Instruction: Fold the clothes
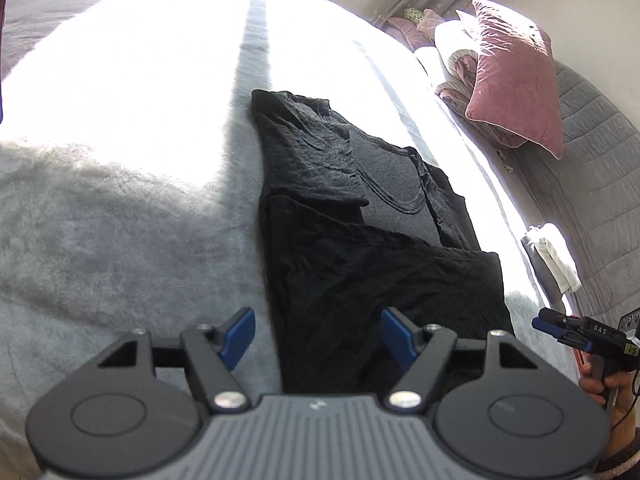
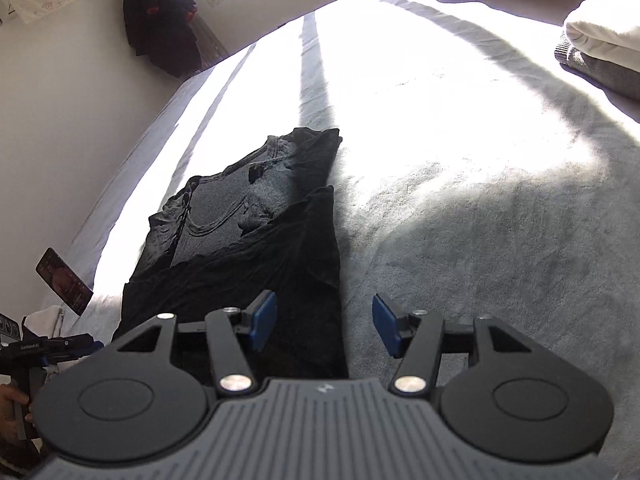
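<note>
The black shirt (image 1: 360, 240) lies flat on the grey bed cover (image 1: 120, 240), already narrowed: both sides appear turned in over the middle, so it makes a long strip with the neckline at its far end and the hem at the end nearest me. That long axis runs straight away from me, toward the window end of the bed.

Measured from the shirt, my left gripper (image 1: 318, 338) hangs above the hem end, over the strip's left edge: one blue pad over the bed cover, the other over dark cloth. Its jaws stand wide and hold nothing. My right gripper (image 2: 324, 330) hangs above the same hem end, over the strip's right edge, with one pad above the cloth and the other past it over the cover. It too gapes wide and is empty. So the two sit about level with each other, one to each near corner, neither clearly nearer the shirt than the other.

As I judge it, a strip this long wants folding end over end, and that turns on the hem lying closest to both grippers and the neckline farthest.

Beyond the shirt's right side lie the pink pillow (image 1: 516, 76) and a folded white cloth (image 1: 556, 260). In the right wrist view a phone (image 2: 64, 282) stands off the strip's near corner, and a dark garment (image 2: 160, 24) hangs on the wall beyond the neckline end.
</note>
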Action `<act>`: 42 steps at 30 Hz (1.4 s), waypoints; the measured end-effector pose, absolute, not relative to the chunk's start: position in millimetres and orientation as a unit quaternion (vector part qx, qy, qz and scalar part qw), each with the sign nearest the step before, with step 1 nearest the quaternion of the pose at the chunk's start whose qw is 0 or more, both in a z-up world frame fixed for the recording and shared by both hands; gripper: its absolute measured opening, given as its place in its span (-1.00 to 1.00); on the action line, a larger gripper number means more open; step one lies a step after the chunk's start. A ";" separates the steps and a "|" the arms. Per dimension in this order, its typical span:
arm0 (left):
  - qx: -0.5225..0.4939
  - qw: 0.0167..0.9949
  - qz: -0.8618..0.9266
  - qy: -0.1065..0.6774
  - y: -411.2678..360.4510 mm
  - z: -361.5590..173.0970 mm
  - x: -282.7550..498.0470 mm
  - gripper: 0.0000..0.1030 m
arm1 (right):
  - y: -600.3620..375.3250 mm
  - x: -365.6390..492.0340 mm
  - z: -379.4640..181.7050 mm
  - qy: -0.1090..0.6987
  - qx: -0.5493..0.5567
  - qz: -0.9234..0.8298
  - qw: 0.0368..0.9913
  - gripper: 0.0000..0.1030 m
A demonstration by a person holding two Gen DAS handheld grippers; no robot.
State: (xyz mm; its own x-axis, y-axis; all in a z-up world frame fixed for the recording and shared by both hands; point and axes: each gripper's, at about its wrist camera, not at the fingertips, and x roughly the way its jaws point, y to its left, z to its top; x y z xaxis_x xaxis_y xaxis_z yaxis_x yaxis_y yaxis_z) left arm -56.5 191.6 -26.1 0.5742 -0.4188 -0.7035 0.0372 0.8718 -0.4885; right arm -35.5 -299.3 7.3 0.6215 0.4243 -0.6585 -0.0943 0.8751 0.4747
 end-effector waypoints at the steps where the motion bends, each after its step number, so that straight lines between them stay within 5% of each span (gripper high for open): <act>1: -0.210 0.867 -0.117 0.436 187.3 -27.7 -49.1 0.38 | -294.5 -30.4 6.3 0.404 0.197 0.146 0.881 0.12; 7: -0.182 0.908 -0.052 0.374 171.9 -43.6 -39.5 0.31 | -269.7 -0.4 -18.8 0.357 0.172 0.138 0.908 0.12; 14: -0.151 0.928 -0.051 0.337 166.8 -47.7 -37.9 -0.15 | -259.4 9.7 -30.0 0.329 0.163 0.139 0.920 0.12; 17: -0.141 0.931 -0.046 0.335 164.7 -50.4 -36.5 -0.53 | -251.7 8.9 -31.4 0.315 0.147 0.140 0.927 -0.04; 20: -0.137 0.936 -0.048 0.320 163.1 -47.3 -40.4 -0.93 | -243.2 3.8 -32.1 0.296 0.115 0.128 0.939 -0.51; 22: -0.124 0.945 -0.046 0.299 159.9 -43.4 -46.9 -0.94 | -240.0 -2.9 -31.4 0.275 0.099 0.121 0.949 -0.79; 25: -0.099 0.959 -0.043 0.262 155.0 -37.7 -59.2 -0.94 | -235.2 -12.9 -30.5 0.241 0.075 0.111 0.961 -0.91; 31: -0.076 0.975 -0.043 0.203 151.2 -26.7 -77.7 -0.95 | -237.4 -32.9 -18.6 0.168 0.049 0.090 0.980 -0.96; 36: -0.078 0.965 -0.033 0.250 151.2 -34.0 -64.3 -0.93 | -244.6 -21.4 -19.5 0.198 0.078 0.096 0.972 -0.96; 37: -0.088 0.961 -0.033 0.260 153.4 -36.1 -61.4 -0.92 | -246.1 -17.3 -21.6 0.213 0.092 0.102 0.967 -0.75; 40: -0.117 0.955 -0.036 0.270 161.1 -38.3 -57.4 -0.67 | -243.7 -8.0 -27.8 0.246 0.111 0.108 0.957 -0.59; 42: -0.127 0.952 -0.039 0.275 164.0 -38.9 -54.1 -0.34 | -240.4 -3.9 -30.3 0.256 0.108 0.106 0.955 -0.26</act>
